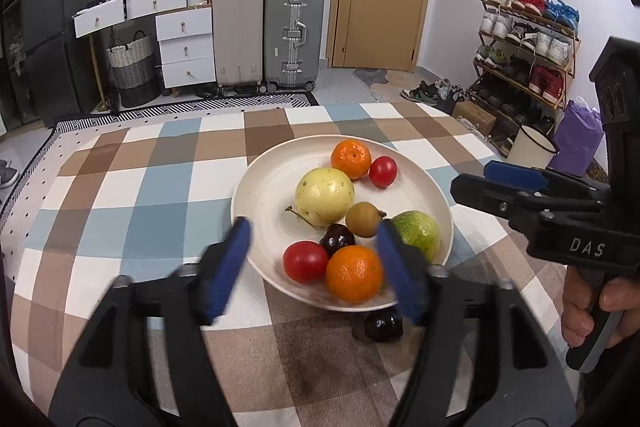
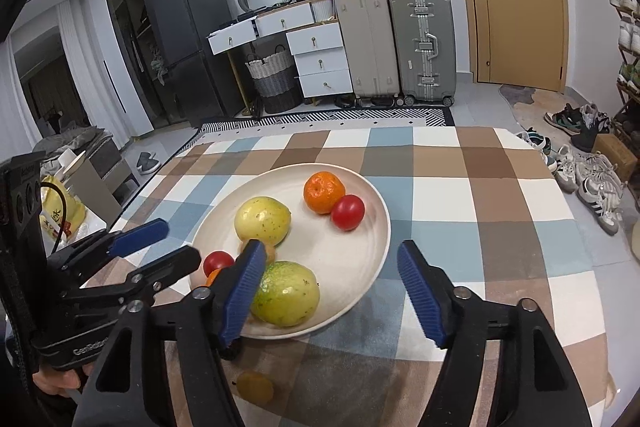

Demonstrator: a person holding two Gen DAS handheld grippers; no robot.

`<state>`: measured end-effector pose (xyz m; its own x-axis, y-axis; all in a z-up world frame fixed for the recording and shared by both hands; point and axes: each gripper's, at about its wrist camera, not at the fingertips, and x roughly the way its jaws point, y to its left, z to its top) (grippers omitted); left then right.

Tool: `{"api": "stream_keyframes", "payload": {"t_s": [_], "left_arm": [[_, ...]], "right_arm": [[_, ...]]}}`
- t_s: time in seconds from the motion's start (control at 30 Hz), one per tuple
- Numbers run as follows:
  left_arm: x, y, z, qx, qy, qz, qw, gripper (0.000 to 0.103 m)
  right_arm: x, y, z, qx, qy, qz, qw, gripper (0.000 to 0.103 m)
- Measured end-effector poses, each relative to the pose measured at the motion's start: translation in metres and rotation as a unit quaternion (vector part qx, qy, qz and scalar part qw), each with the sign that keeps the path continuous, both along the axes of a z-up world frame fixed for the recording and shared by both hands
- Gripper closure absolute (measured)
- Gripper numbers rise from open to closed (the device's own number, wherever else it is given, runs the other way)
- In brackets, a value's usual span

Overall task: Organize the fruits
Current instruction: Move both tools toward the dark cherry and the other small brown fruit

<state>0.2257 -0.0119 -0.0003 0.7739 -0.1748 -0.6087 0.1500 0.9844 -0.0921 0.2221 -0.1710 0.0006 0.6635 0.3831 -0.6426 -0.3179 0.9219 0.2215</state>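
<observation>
Dark cherry [image 1: 383, 324] lies on the counter [image 1: 120, 187] just off the plate [image 1: 264, 187] rim at 6 o'clock, under the left gripper [image 1: 316, 267], fingers spread and empty.

Right view: right gripper [image 2: 332, 291] likewise spread, empty, over the plate's near edge; a yellowish fruit [image 2: 255, 386], roundish with no clear long axis, sits off-plate at 6 o'clock. Likely next: gathering these strays.

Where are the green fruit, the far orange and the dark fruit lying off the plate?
green fruit [image 2: 289, 294]: right wrist view, on its speckled top skin.
far orange [image 1: 351, 159]: left wrist view, middle of its peel.
dark fruit [image 1: 383, 325]: left wrist view, on its glossy front, on the cloth.
</observation>
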Motion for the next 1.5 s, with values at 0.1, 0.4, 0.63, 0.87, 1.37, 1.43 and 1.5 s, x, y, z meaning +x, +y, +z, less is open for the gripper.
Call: {"api": "stream_keyframes", "payload": {"t_s": [0.1, 0.4, 0.63, 0.87, 1.37, 1.43, 1.5], "left_arm": [[-0.011, 0.003, 0.008, -0.002, -0.015, 0.003, 0.9999, 0.020], [-0.040, 0.011, 0.013, -0.016, -0.018, 0.010, 0.9997, 0.001], [-0.058, 0.014, 0.004, -0.009, -0.012, 0.013, 0.9998, 0.001], [-0.060, 0.005, -0.008, 0.007, 0.005, -0.002, 1.0000, 0.001], [-0.049, 0.005, -0.024, 0.009, 0.037, 0.000, 0.9993, 0.001], [-0.049, 0.006, -0.024, 0.010, 0.036, 0.003, 0.9993, 0.001], [-0.047, 0.008, -0.025, 0.006, 0.039, 0.004, 0.9992, 0.001]], "right_arm": [[-0.008, -0.007, 0.004, 0.009, -0.006, 0.001, 1.000, 0.014], [-0.029, -0.016, 0.002, 0.003, -0.005, 0.013, 1.000, 0.001], [-0.045, -0.005, -0.010, -0.027, -0.001, 0.040, 0.999, 0.001], [-0.043, 0.004, -0.024, -0.048, 0.025, 0.057, 0.997, 0.001], [-0.044, 0.016, -0.048, -0.068, 0.072, 0.098, 0.990, 0.001], [-0.046, 0.020, -0.049, -0.074, 0.073, 0.108, 0.989, 0.001], [-0.049, 0.026, -0.052, -0.083, 0.075, 0.118, 0.987, 0.001]]}}
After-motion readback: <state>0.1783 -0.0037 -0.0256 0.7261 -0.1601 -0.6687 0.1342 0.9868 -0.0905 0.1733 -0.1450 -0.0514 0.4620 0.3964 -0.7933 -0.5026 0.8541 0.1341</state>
